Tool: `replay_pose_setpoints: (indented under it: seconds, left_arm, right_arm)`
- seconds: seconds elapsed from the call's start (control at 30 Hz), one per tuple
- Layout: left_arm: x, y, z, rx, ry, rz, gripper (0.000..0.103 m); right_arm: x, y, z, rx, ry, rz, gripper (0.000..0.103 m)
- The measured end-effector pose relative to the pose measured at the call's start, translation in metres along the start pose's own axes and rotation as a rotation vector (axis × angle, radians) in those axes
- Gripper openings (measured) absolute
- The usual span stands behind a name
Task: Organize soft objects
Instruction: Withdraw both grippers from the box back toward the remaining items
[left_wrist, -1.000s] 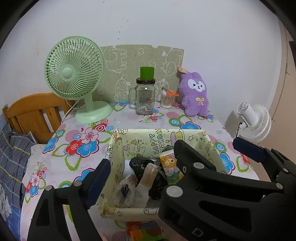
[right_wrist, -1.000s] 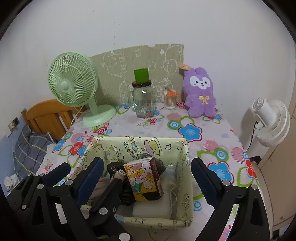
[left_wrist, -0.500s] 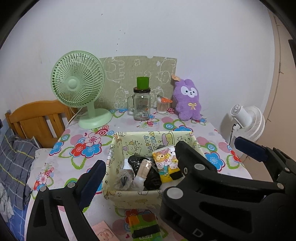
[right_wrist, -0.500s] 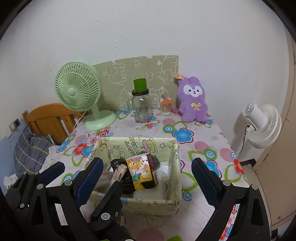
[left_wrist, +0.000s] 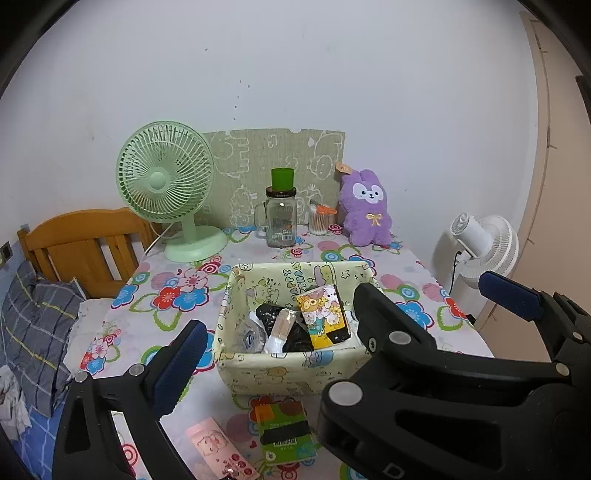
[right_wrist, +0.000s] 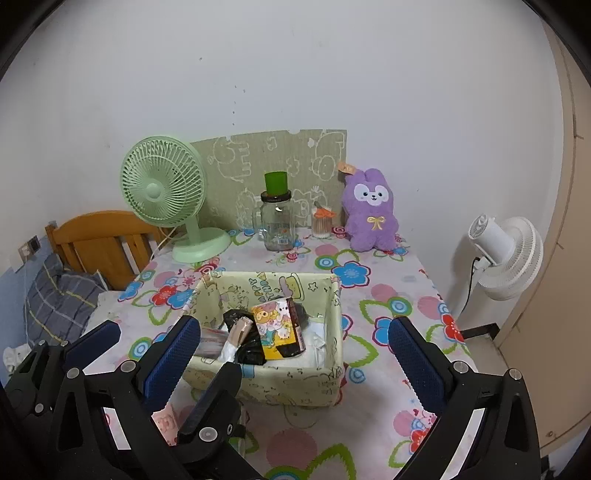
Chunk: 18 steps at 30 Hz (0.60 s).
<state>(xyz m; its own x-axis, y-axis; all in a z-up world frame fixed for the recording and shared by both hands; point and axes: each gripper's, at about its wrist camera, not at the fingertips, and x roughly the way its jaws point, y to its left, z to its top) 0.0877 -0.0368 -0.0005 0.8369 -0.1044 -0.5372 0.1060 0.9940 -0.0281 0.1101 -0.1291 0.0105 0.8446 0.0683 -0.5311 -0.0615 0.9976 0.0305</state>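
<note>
left gripper (left_wrist: 341, 332) opening, nothing between jaws | right gripper (right_wrist: 291, 343) opening, empty | fabric bin (right_wrist: 295, 384) mid-table, packets inside | green pack (left_wrist: 284, 430) in front of bin: I'd pinch it flat next

Landmark: a pale yellow cartoon-print fabric basket (left_wrist: 280, 373) is seen on a flower-print tablecloth (left_wrist: 166, 295).
Basket contents: a cartoon-bear packet (left_wrist: 323, 314), black wrapped items (left_wrist: 295, 338) and a tan-and-white tube (left_wrist: 279, 328) are held inside.
Behind the basket: a glass mug jar (left_wrist: 280, 221) topped by a green cup (left_wrist: 282, 178), a purple plush rabbit (left_wrist: 365, 212) to its right and a green desk fan (left_wrist: 166, 184) to its left are stood.
In front of the basket: a green-and-black packet (left_wrist: 284, 432) and a pink packet (left_wrist: 218, 450) are laid flat.
Left gripper (left_wrist: 343, 317): its blue-padded jaws are being opened; the basket is framed between them, untouched.
Right gripper (left_wrist: 424, 387): its black body is seen crossing the basket's right front corner.
</note>
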Motion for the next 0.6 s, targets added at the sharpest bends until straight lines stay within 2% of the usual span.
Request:
replay_pose_setpoints:
  seconds: [0.6]
  left_arm:
    - [-0.033,-0.001,-0.024,0.009,-0.016,0.010,0.102]
  right_arm:
    - [-0.035,0.006,-0.022,-0.002,-0.020,0.003,0.103]
